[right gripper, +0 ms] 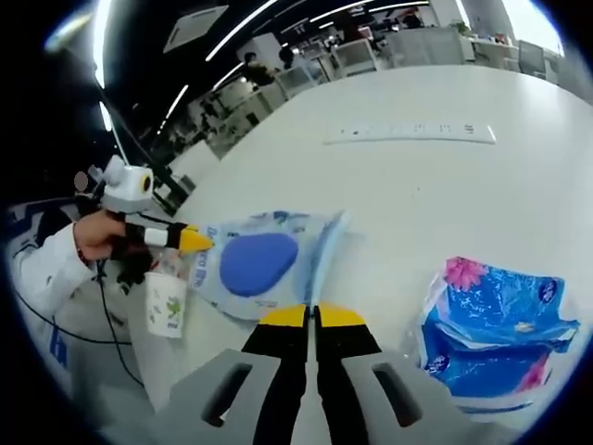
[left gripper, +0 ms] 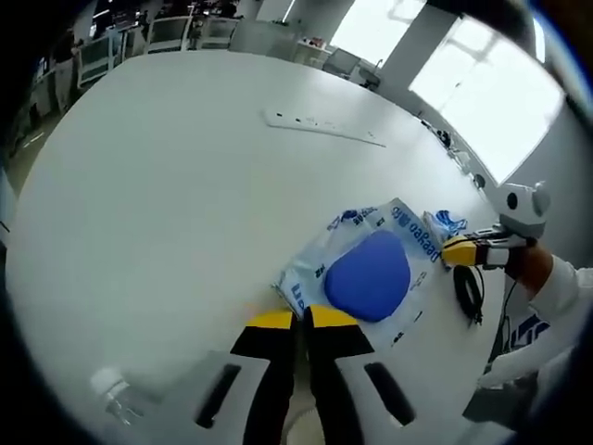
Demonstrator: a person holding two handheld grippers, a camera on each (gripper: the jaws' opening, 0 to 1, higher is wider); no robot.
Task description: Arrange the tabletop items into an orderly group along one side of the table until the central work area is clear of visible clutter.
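Note:
A clear plastic bag printed in blue (left gripper: 408, 232), with a round blue item (left gripper: 369, 276) inside, lies on the white table (left gripper: 167, 185). My left gripper (left gripper: 301, 318) is shut with the bag's near corner between its yellow tips. My right gripper (left gripper: 460, 250) comes in from the right, its tips against the bag's far edge. In the right gripper view the same bag (right gripper: 278, 227) and blue item (right gripper: 258, 261) lie ahead. There my right gripper (right gripper: 312, 315) is shut on the bag's thin edge, while the left gripper (right gripper: 193, 241) pinches the opposite edge.
A blue flowered tissue pack (right gripper: 496, 334) lies to the right of my right gripper. A paper cup (right gripper: 167, 304) stands near the table's edge under the left gripper. A white power strip (left gripper: 324, 127) lies far across. Also nearby are a black cable (left gripper: 468, 292) and a clear bottle (left gripper: 116, 394).

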